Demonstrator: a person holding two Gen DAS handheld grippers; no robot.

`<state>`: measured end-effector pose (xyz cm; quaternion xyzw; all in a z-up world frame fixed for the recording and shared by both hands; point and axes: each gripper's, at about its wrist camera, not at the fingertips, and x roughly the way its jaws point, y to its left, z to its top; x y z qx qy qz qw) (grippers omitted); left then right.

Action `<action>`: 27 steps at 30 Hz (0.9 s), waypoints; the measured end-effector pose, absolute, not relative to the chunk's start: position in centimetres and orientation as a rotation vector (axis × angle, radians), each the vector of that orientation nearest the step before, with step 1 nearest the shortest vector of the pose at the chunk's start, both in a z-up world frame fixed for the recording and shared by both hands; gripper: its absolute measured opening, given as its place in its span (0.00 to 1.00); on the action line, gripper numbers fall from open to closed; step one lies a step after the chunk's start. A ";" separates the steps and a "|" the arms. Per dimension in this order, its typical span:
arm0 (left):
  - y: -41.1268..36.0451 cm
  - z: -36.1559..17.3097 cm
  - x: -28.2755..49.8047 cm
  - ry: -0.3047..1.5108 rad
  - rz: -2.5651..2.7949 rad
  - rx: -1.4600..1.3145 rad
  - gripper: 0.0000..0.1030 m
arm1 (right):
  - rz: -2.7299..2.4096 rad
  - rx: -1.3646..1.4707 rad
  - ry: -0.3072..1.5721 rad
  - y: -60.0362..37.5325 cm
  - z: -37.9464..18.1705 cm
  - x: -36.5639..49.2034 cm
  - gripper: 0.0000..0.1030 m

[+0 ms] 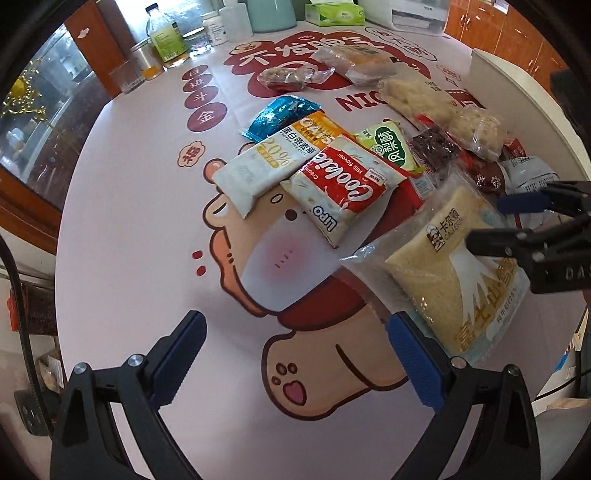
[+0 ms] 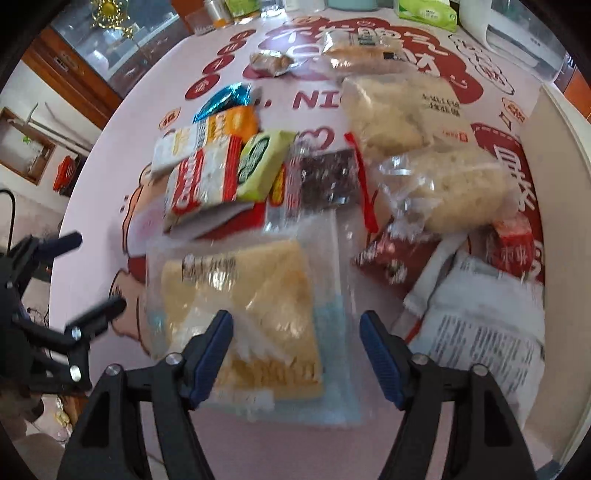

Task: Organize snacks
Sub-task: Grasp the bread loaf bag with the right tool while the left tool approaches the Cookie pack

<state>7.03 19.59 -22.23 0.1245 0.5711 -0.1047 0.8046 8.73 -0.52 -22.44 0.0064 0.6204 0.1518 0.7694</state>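
A pile of snack packets lies on the pink printed tablecloth [image 1: 140, 229]. A clear bag of yellow cake [image 1: 443, 273] lies nearest, also in the right wrist view [image 2: 258, 302]. Behind it lie a red Coolala packet [image 1: 343, 188], a white oats bar [image 1: 258, 162], a blue packet [image 1: 280, 114] and a green packet [image 1: 388, 144]. My left gripper [image 1: 295, 354] is open and empty, just left of the cake bag. My right gripper [image 2: 295, 354] is open over the near end of the cake bag; it also shows in the left wrist view [image 1: 513, 221].
Bags of pale puffed snacks [image 2: 402, 110] and a white printed pouch [image 2: 484, 325] lie to the right. A white box edge [image 2: 554, 166] stands at the right. Bottles and jars [image 1: 166, 37], a tissue box [image 1: 332, 13] and a white appliance [image 1: 417, 14] line the table's far edge.
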 end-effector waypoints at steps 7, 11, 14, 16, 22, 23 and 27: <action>19.1 -22.5 8.2 1.222 -0.235 0.270 0.96 | 0.354 0.101 1.359 0.2 -23.3 12.1 0.78; 18.8 -22.8 8.5 1.229 -0.242 0.268 0.96 | 0.365 0.082 1.368 1.5 -23.8 13.4 0.84; 18.8 -23.1 8.7 1.233 -0.238 0.269 0.96 | 0.386 -0.040 1.362 3.4 -24.2 13.8 0.92; 19.1 -23.0 8.9 1.235 -0.233 0.259 0.96 | 0.387 -0.120 1.352 4.4 -24.3 13.8 0.88; 20.3 -22.2 10.4 1.211 -0.203 0.258 0.96 | 0.418 -0.186 1.328 5.3 -23.7 13.9 0.25; 20.5 -22.1 10.8 1.203 -0.198 0.262 0.96 | 0.420 -0.187 1.331 5.0 -23.7 13.8 0.23; 20.7 -21.6 12.8 1.172 -0.182 0.305 0.96 | 0.424 -0.156 1.339 4.0 -23.3 13.5 0.07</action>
